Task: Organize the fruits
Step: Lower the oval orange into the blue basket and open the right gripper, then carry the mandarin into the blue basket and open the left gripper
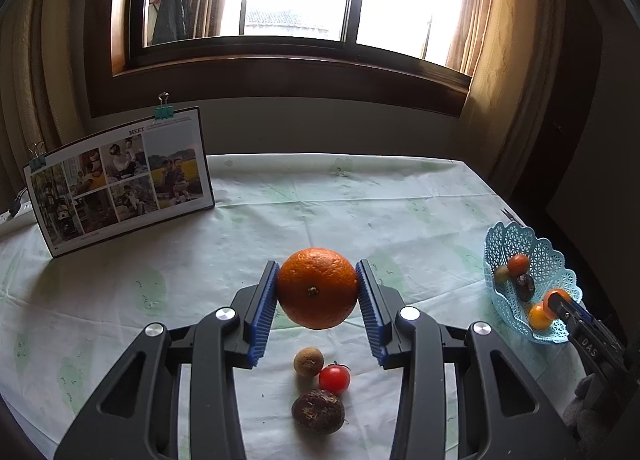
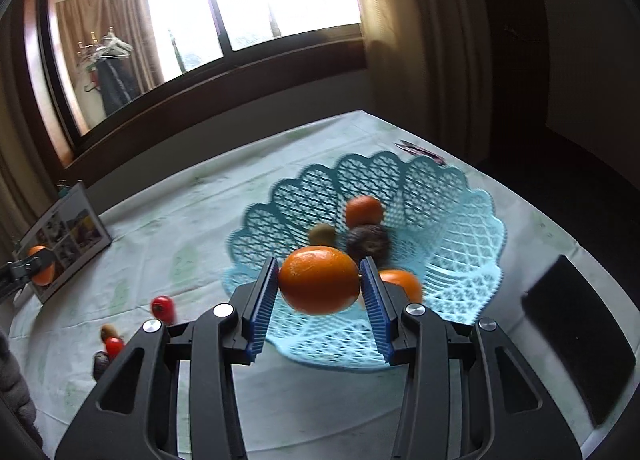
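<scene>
My left gripper (image 1: 317,288) is shut on a large orange (image 1: 317,287) and holds it above the table. Below it on the cloth lie a tan longan (image 1: 308,361), a cherry tomato (image 1: 334,378) and a dark passion fruit (image 1: 317,411). My right gripper (image 2: 319,280) is shut on a small orange (image 2: 319,280), held over the near rim of the light blue basket (image 2: 452,228). The basket holds another orange (image 2: 363,211), a green fruit (image 2: 322,234), a dark passion fruit (image 2: 366,242) and an orange fruit (image 2: 404,284). The basket also shows in the left wrist view (image 1: 548,260) at the right.
A photo calendar (image 1: 120,180) stands at the back left of the table. The table has a pale green-print cloth (image 1: 360,212). A black object (image 2: 580,344) lies right of the basket. More small fruits (image 2: 163,307) lie left of the basket. A window is behind the table.
</scene>
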`<state>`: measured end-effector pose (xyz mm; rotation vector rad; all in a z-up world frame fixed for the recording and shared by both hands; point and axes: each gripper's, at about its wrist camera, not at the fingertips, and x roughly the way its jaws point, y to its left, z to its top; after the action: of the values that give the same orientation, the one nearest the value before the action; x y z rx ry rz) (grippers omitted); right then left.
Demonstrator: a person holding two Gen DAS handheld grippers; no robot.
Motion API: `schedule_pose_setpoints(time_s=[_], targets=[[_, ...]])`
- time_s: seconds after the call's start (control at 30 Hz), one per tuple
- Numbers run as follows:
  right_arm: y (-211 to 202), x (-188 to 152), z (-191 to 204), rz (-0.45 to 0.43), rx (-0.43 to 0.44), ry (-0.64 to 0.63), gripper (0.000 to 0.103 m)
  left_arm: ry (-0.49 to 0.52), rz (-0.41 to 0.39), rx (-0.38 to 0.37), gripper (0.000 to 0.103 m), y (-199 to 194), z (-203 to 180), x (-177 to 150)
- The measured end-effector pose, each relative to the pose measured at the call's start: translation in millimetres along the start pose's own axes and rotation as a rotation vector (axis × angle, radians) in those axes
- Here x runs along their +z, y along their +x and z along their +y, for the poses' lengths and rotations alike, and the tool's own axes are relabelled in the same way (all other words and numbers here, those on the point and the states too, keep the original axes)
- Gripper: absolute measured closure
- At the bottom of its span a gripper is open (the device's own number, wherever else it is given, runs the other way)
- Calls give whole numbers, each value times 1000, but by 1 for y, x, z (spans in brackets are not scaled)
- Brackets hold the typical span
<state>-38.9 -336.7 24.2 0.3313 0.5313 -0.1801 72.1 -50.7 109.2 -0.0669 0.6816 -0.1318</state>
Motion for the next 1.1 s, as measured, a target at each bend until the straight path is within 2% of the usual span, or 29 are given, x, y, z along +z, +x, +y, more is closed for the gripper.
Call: schedule_pose_setpoints(time_s=[0.1, 0.2, 0.37, 0.57, 0.83, 0.9, 1.1], targets=[[4, -4, -6, 13, -15, 16, 58, 10, 0, -4, 63, -1, -4, -1], [0, -6, -10, 0, -23, 31, 37, 18, -1, -5, 63, -1, -7, -2], [-16, -8, -15, -79, -74, 27, 37, 36, -3, -11, 63, -2, -14, -4], [-25, -19, -31, -156, -188, 35, 37, 56, 7, -28, 63, -1, -27, -7], [-26, -24, -44, -201, -197, 86, 37, 106, 16, -81, 63, 12, -70, -11], [-26, -25, -47, -199, -191, 104, 33, 122, 19, -101, 63, 16, -83, -13], [-29, -27, -50, -214, -179, 131, 32, 175, 66, -197, 63, 33, -131, -20]])
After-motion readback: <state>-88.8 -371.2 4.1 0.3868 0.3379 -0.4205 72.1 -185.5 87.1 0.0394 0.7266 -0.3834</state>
